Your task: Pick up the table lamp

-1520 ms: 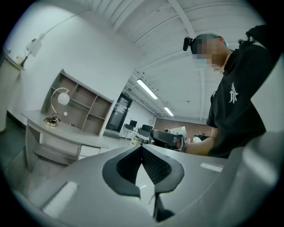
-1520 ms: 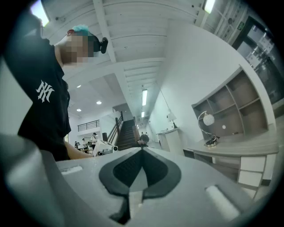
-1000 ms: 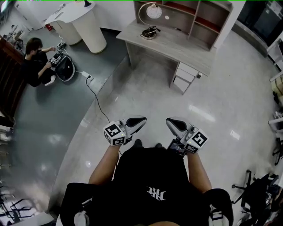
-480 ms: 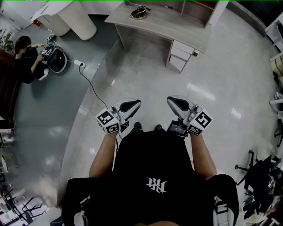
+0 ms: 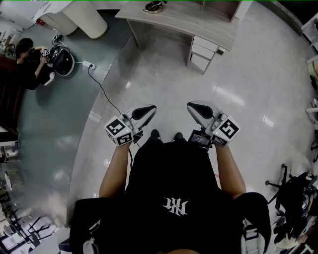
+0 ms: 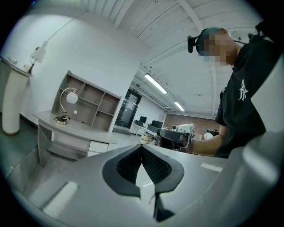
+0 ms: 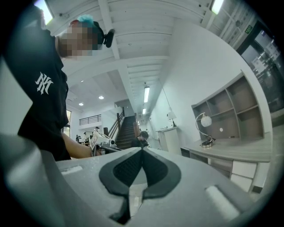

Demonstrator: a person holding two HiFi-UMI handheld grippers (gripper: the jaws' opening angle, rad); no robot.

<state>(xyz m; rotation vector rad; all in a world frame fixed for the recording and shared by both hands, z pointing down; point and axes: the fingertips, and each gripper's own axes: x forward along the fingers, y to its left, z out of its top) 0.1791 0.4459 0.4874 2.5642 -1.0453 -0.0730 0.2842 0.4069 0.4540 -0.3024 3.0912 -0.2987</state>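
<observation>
While both tools point forward over a glossy floor in the head view, the left gripper (image 5: 145, 111) and the right gripper (image 5: 197, 110) each show jaws drawn together with nothing between them. A white monogram (image 5: 176, 205) marks the person's black shirt; its letters cannot be read. The table lamp (image 5: 153, 6) shows only its base at the top edge, standing on the desk (image 5: 198, 22), well apart from both grippers. Closed drawers (image 5: 202, 51) sit under the desk's right end. At upper left a second person (image 5: 24, 59) sits on the grey floor, and a cable (image 5: 103, 91) trails across it.

Left gripper view — jaws meet tip to tip, empty. The lamp (image 6: 72, 95), an arched stem bearing a globe, stands on the desk's left part, before the shelf unit (image 6: 95, 106). What its compartments hold cannot be made out.

Right gripper view — jaws likewise closed on nothing. The lamp (image 7: 206, 120) stands far right on the desk, under the open shelves. The same monogram (image 7: 45, 82) appears on the shirt.
</observation>
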